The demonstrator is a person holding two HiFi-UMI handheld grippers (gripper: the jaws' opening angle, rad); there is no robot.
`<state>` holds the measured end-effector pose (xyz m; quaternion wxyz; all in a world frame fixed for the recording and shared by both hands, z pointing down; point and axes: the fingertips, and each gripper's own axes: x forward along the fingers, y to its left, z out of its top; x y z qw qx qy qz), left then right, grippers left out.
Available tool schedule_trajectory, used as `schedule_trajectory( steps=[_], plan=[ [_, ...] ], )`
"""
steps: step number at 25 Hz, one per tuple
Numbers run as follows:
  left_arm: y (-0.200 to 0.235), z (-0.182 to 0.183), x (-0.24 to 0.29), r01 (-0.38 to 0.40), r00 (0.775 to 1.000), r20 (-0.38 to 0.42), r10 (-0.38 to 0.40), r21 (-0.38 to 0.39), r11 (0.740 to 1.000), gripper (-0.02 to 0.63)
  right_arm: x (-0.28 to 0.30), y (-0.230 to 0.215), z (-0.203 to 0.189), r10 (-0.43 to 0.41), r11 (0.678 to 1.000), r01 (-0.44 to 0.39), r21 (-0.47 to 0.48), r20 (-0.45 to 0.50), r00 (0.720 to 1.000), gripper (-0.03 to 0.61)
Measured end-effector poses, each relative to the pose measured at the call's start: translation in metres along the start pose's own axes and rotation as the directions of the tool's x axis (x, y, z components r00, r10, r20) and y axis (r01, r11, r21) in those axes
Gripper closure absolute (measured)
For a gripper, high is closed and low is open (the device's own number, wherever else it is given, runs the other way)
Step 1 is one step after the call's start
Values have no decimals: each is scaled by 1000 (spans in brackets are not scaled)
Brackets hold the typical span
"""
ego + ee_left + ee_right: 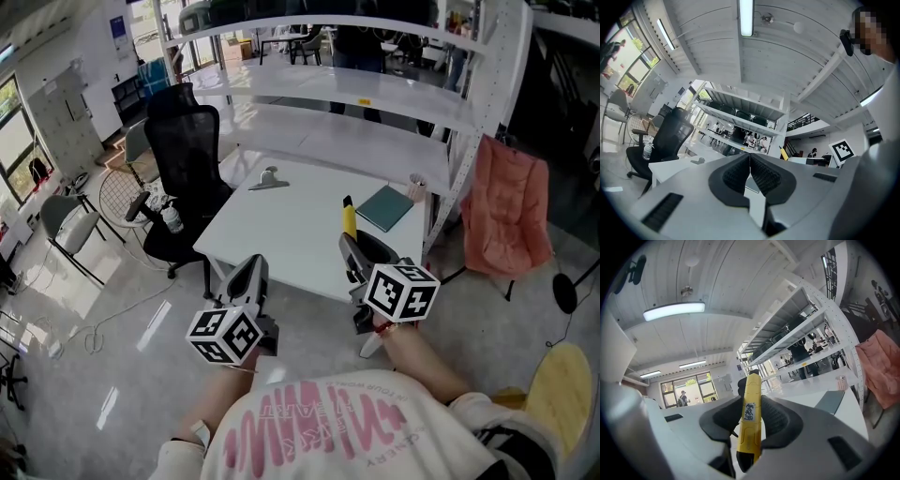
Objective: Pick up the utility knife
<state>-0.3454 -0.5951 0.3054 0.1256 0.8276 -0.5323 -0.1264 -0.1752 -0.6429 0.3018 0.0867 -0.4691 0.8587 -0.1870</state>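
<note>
The yellow utility knife [750, 423] stands upright between the dark pads of my right gripper [751, 420], which is shut on it. From the head view the knife [349, 219] sticks up out of the right gripper [354, 246], held above the near edge of the white table [281, 230]. My left gripper [246, 281] hangs below the table's near left corner. Its ribbed pads [740, 173] meet with nothing between them, so it is shut and holds nothing.
A teal notebook [385, 207] and a small cup [416, 187] lie at the table's far right, a grey clip [268, 178] at its far left. A black office chair [183, 159] stands left of the table, a pink chair [506, 206] to the right. White shelving [375, 103] rises behind.
</note>
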Motion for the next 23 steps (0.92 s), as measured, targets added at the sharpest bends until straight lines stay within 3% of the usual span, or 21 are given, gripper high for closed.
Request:
schedule_trajectory(
  steps=[23],
  plan=[
    [2, 1, 2, -12, 1000, 2, 12, -7, 1000, 589, 4, -5, -3, -4, 1000, 4, 6, -24, 1000, 440]
  ],
)
